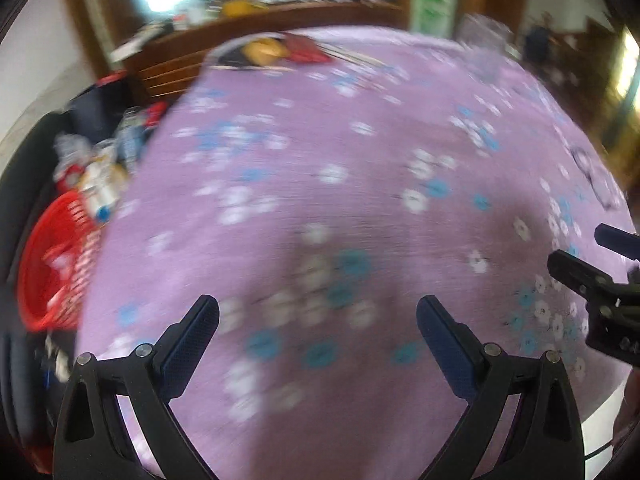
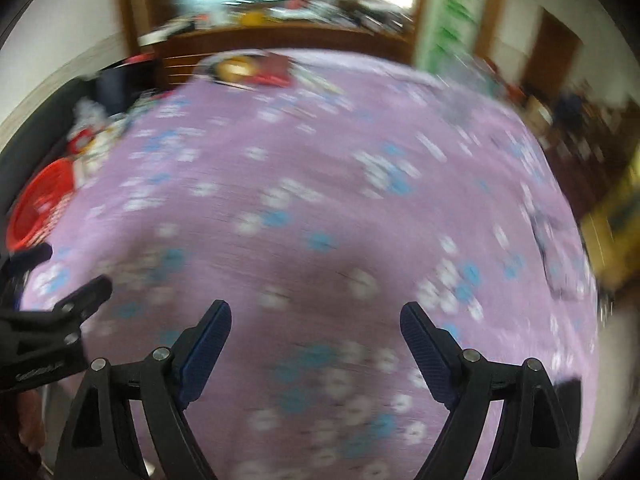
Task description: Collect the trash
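Both views are motion-blurred. My left gripper (image 1: pixel 318 312) is open and empty above a purple flowered cloth (image 1: pixel 340 200). My right gripper (image 2: pixel 316 318) is open and empty over the same cloth (image 2: pixel 320 200). Each gripper shows at the edge of the other's view: the right gripper (image 1: pixel 600 280) at the right, the left gripper (image 2: pixel 52 312) at the left. A red basket (image 1: pixel 52 264) sits off the cloth's left edge, also in the right wrist view (image 2: pixel 36 204). Bottles and wrappers (image 1: pixel 100 168) lie in a pile behind it. Yellow and red items (image 1: pixel 280 50) lie at the cloth's far edge.
A clear plastic item (image 1: pixel 484 40) stands at the far right of the cloth. A wooden desk (image 1: pixel 260 28) cluttered with things runs behind the cloth under a bright window. Dark furniture (image 2: pixel 592 140) stands to the right. A dark bag (image 1: pixel 104 100) sits left of the cloth.
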A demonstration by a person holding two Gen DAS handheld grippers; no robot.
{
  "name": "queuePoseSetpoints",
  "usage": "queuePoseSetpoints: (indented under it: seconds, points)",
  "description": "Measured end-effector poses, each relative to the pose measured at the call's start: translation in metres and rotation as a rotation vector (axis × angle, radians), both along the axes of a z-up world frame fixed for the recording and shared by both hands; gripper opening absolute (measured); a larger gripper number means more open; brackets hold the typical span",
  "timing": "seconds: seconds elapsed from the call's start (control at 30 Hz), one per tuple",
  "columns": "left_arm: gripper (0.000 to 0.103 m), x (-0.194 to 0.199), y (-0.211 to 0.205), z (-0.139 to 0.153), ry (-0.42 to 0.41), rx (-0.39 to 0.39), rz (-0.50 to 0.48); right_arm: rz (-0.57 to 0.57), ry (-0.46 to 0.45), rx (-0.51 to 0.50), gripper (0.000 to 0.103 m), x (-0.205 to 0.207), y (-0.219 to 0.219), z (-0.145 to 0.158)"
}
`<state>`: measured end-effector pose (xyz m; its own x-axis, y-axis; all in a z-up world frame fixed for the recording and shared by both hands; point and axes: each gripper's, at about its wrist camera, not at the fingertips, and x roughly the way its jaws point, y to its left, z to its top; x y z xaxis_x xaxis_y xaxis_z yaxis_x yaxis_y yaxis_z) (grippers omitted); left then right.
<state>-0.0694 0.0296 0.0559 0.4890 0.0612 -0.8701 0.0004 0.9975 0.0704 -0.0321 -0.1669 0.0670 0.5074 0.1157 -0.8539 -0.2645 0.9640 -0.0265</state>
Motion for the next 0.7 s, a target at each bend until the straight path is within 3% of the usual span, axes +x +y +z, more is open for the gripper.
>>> queuePoseSetpoints:
  seconds: [0.17, 0.27, 0.47, 0.53, 0.7]
  points:
    - [0.098, 0.038, -0.033, -0.035, 0.040, -0.005, -0.056, -0.176, 0.068, -0.048, 0.090, 0.029, -0.057, -0.056]
    - [0.099, 0.050, -0.043, -0.046, 0.047, 0.009, -0.077, -0.230, 0.055, -0.032, 0.092, 0.039, -0.074, -0.070]
    - [0.099, 0.070, -0.041, -0.051, 0.005, -0.056, -0.081, -0.263, 0.020, 0.023, 0.103, 0.055, -0.075, -0.078]
    - [0.101, 0.069, -0.038, -0.054, -0.047, -0.076, -0.068, -0.256, -0.007, 0.023, 0.103, 0.057, -0.069, -0.079]
    - [0.103, 0.074, -0.036, -0.054, -0.039, -0.076, -0.058, -0.261, -0.007, 0.021, 0.103, 0.067, -0.059, -0.078]
